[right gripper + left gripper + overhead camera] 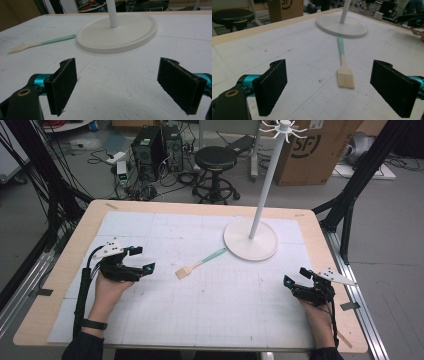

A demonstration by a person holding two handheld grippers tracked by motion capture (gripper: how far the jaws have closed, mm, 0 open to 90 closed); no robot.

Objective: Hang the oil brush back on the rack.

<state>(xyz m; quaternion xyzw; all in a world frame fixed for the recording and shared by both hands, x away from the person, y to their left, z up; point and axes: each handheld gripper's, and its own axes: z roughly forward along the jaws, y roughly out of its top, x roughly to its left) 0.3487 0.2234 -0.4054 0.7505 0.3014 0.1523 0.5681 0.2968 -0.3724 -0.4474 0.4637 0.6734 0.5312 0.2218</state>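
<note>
While brush [345,75] lies ahead between left gripper [328,87] jaws | both grippers' jaws apart, empty

My jaws' black pads look grainy and matt. The brush [344,67] has a smooth mint plastic handle and pale bristles. The stand base [117,33] is matt white; the table [80,245] rim looks wooden.

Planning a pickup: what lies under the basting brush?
The basting brush lies flat on the white gridded mat, its green handle tip at the white stand base. The mat hides the tabletop beneath.
</note>
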